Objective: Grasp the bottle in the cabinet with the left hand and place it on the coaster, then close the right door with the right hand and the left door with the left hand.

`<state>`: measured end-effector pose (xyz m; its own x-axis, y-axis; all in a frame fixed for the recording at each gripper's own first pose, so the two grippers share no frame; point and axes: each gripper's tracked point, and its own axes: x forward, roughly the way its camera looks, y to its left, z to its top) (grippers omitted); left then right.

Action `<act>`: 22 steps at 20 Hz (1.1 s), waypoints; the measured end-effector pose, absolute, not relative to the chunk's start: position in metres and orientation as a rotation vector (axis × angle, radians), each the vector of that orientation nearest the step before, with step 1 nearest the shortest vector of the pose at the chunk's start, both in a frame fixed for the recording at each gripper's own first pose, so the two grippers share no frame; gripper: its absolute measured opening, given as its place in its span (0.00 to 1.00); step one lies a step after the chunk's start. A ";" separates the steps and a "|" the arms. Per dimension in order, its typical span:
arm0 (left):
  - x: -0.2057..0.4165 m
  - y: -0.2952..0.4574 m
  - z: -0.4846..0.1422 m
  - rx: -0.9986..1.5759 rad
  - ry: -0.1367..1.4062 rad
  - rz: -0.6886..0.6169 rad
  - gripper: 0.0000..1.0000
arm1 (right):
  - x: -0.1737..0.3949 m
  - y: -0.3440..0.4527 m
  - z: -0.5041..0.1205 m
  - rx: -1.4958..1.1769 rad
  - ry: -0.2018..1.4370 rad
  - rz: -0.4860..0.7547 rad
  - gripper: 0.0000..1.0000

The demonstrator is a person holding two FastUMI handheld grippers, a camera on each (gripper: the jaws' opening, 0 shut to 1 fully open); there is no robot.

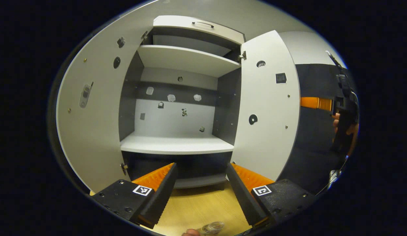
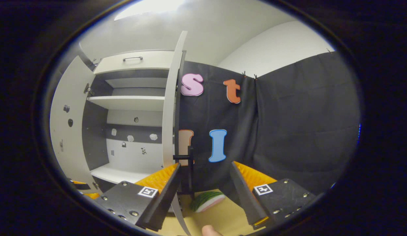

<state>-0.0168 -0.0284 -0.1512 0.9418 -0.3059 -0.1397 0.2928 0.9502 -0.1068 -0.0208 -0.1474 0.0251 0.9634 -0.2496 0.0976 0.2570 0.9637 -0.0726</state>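
In the left gripper view, the left door [image 1: 91,108] and right door [image 1: 265,108] are standing open around the cabinet [image 1: 177,144]. The left gripper [image 1: 200,193], jaws apart and holding nothing, is hanging over the bottle [image 1: 212,227], its top peeking out low on the wooden table [image 1: 203,203]. In the right gripper view, the right gripper [image 2: 205,193], jaws apart too, is facing the right door's edge.

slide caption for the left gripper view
Open tongs face the cabinet, both doors swung wide and its shelves bare.
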 end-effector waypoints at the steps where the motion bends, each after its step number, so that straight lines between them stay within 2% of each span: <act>1: -0.016 -0.023 -0.144 -0.079 0.144 -0.288 0.96 | -0.021 -0.145 0.025 -0.093 -0.091 -0.246 0.90; 6: -0.020 0.003 -0.115 -0.114 0.093 -0.199 0.93 | -0.016 -0.120 0.022 -0.062 -0.079 -0.142 0.90; 8: -0.024 0.016 -0.109 -0.127 0.080 -0.161 0.95 | -0.014 -0.104 0.019 -0.038 -0.073 -0.094 0.90; 17: -0.046 0.076 -0.106 -0.111 0.077 0.011 0.95 | 0.008 -0.034 0.011 -0.012 -0.050 0.072 0.90; 18: -0.049 0.083 -0.105 -0.112 0.078 0.028 0.95 | 0.011 -0.026 0.009 -0.017 -0.047 0.088 0.86; 19: -0.052 0.089 -0.105 -0.110 0.077 0.047 0.95 | 0.015 -0.016 0.009 -0.022 -0.045 0.109 0.90; 20: -0.055 0.096 -0.105 -0.105 0.078 0.066 0.96 | 0.017 -0.004 0.008 -0.022 -0.042 0.139 0.86; 21: -0.056 0.102 -0.106 -0.101 0.079 0.085 0.96 | 0.017 0.010 0.007 -0.012 -0.038 0.180 0.86; 22: -0.058 0.108 -0.105 -0.099 0.082 0.103 0.95 | 0.018 0.023 0.006 0.001 -0.031 0.223 0.90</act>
